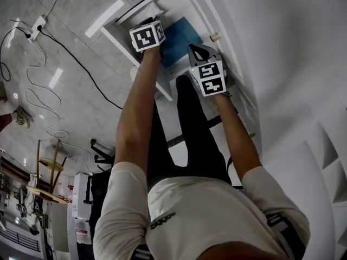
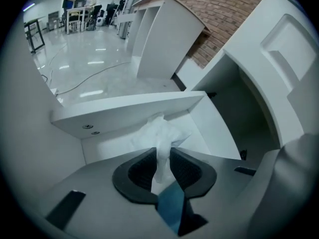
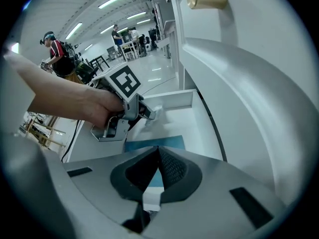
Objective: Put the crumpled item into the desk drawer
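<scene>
While the left gripper (image 2: pixel 163 154) reaches into the open drawer (image 2: pixel 215 133), the crumpled tissue (image 2: pixel 160 132) stands between its jaws. The wad bulges past the tips at 12 o'clock in the left gripper view. The jaws stand slightly apart and frame the tissue's thin neck without a visible firm pinch, so treat this gripper as open around the tissue. The wad sits low inside the drawer, close to the far panel (image 2: pixel 127 111); whether it rests on the drawer floor cannot be confirmed. A blue sheet (image 1: pixel 181 39) lies in the drawer, at 1 o'clock from the left gripper in the head view. The right gripper (image 3: pixel 158 150) hangs at 4 o'clock from the left one, jaws together and empty.

Step in hand: release of the tissue into the drawer. Placement appears nearly complete.

Next move: widen the jaws fully, then draw the left gripper back toward 6 o'clock so that no pad drags the tissue out. The drawer stands open; closing it, if required, falls to the free right gripper.
</scene>
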The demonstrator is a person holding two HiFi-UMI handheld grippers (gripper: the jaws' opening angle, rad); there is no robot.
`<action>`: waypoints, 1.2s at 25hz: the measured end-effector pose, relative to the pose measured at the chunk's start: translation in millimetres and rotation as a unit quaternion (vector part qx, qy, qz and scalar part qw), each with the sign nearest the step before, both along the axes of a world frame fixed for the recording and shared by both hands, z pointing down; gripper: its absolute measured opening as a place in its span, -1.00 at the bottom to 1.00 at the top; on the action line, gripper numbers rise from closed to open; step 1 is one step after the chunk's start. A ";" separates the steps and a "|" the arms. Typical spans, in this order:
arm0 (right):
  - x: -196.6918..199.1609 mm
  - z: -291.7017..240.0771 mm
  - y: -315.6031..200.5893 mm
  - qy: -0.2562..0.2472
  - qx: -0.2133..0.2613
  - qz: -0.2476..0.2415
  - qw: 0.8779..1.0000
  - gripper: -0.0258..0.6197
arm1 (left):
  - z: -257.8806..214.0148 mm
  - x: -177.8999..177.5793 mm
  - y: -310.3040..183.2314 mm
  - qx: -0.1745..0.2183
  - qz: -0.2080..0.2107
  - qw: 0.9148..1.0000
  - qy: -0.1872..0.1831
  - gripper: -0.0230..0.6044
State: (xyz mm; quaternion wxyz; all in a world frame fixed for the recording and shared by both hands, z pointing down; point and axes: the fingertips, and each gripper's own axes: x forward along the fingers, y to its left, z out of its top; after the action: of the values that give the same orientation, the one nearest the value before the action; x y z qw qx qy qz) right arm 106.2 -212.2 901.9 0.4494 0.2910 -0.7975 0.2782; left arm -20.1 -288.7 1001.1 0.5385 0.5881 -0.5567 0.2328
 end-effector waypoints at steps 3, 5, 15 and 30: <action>3.2 1.2 -3.6 0.006 0.003 0.002 1.000 -0.90 | -2.8 2.8 0.8 0.004 -0.014 1.000 0.019 -0.59; 4.0 0.1 -2.5 0.008 -0.001 0.003 1.000 -0.90 | -6.6 7.0 4.4 0.005 -0.022 0.999 0.038 -0.38; -13.1 -45.7 -6.8 -0.011 0.012 -0.001 1.000 -0.90 | -81.2 -2.6 2.5 0.075 -0.030 0.997 0.019 -0.66; -34.0 -235.0 -20.6 -0.049 0.105 0.050 0.992 -0.90 | -278.4 -40.8 69.1 0.174 0.167 0.969 -0.048 -0.87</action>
State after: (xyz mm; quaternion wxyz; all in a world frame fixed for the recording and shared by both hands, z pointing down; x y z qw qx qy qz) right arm 72.3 -232.8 666.8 0.3626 0.3624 -0.8274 0.2293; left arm -60.9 -219.7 722.7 0.3539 0.7454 -0.5078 0.2476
